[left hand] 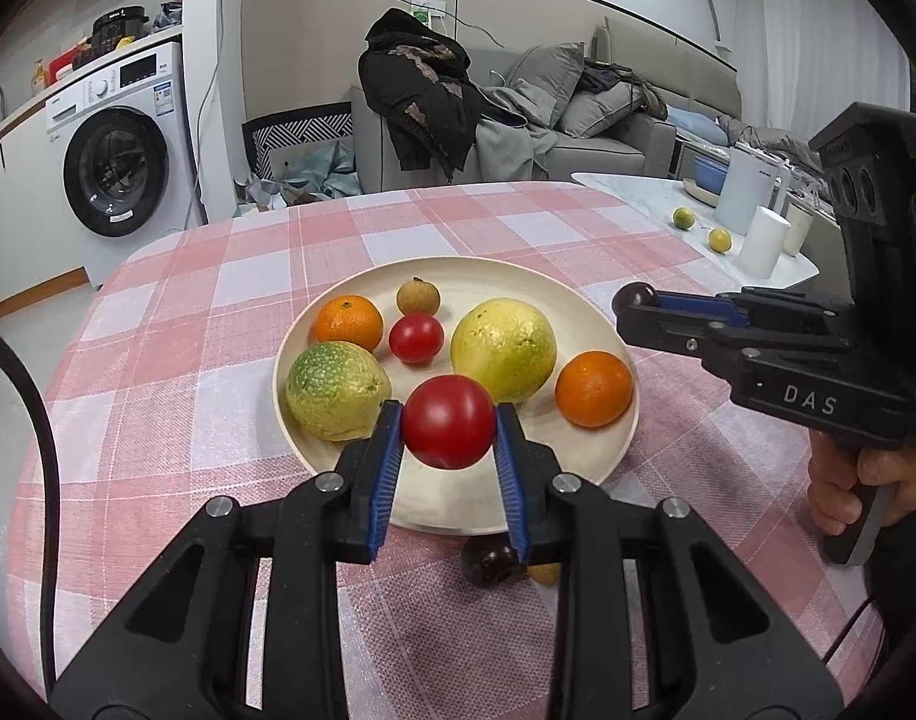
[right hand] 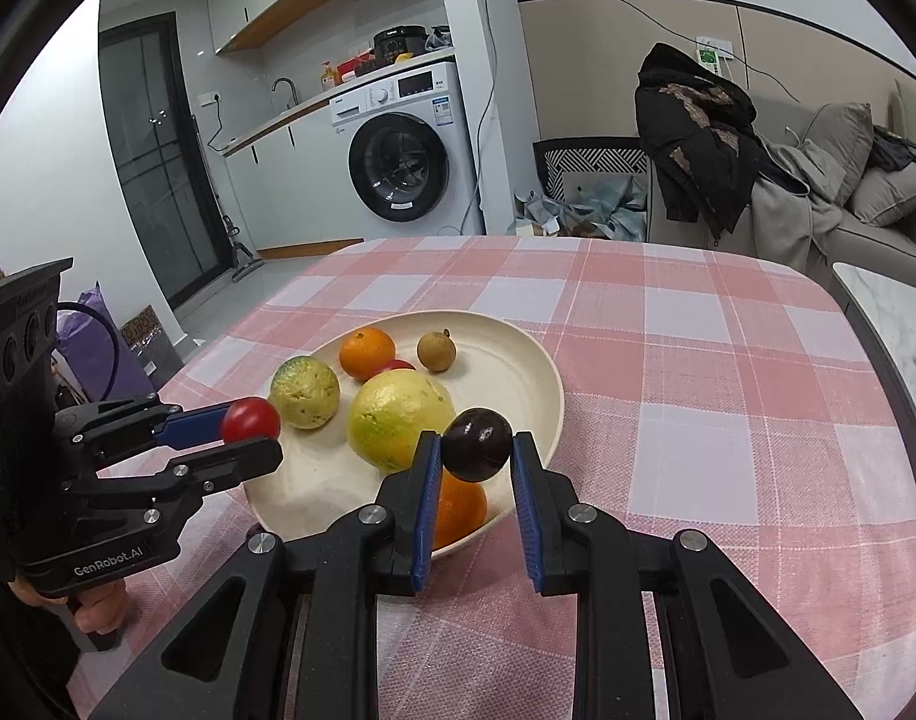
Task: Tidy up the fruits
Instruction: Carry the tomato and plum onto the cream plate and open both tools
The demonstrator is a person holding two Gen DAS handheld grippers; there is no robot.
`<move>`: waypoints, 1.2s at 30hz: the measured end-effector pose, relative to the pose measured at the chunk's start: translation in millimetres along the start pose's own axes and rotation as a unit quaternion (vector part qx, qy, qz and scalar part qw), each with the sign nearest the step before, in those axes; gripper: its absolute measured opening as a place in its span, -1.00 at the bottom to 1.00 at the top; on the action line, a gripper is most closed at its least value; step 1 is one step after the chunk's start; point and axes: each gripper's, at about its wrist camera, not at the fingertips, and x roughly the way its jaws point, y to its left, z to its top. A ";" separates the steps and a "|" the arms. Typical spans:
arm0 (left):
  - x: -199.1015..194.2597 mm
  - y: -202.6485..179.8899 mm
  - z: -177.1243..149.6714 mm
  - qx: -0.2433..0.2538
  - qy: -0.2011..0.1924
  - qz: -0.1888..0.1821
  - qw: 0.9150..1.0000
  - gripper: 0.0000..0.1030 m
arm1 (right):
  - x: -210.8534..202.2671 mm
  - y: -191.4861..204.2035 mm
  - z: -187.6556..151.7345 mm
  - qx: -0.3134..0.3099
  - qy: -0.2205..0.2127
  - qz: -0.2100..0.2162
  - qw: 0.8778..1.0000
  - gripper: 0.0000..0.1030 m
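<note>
Fruit fills the cream plate (left hand: 622,420) at the centre of the left wrist view: two oranges, two yellow-green citrus, a small tomato (left hand: 416,337) and a brown longan (left hand: 419,297). The left gripper (left hand: 449,429) pinches a red tomato (left hand: 449,420) between its jaws, low over the plate's near rim. Below it, on the pink checked bench (left hand: 158,360), lies a dark plum (left hand: 489,562), unseen from the other side.

From the right wrist view, the right gripper (right hand: 477,447) at lower centre clamps a dark purple fruit (right hand: 477,444) over the plate's right edge, hiding most of one orange (right hand: 458,510).
</note>
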 end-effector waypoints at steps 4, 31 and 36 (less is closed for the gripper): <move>5.7 4.7 -1.7 -0.007 0.005 -0.002 1.000 -0.47 | 4.3 1.0 -2.2 -0.003 0.004 -0.007 1.000 -0.54; -23.9 13.6 -8.7 -0.021 -0.038 0.034 0.998 0.67 | -12.6 10.0 -6.6 -0.018 -0.016 -0.015 1.000 0.77; -36.9 20.4 -14.9 -0.025 -0.039 0.040 0.998 0.84 | -17.4 10.5 -7.5 -0.015 -0.013 -0.015 1.000 0.98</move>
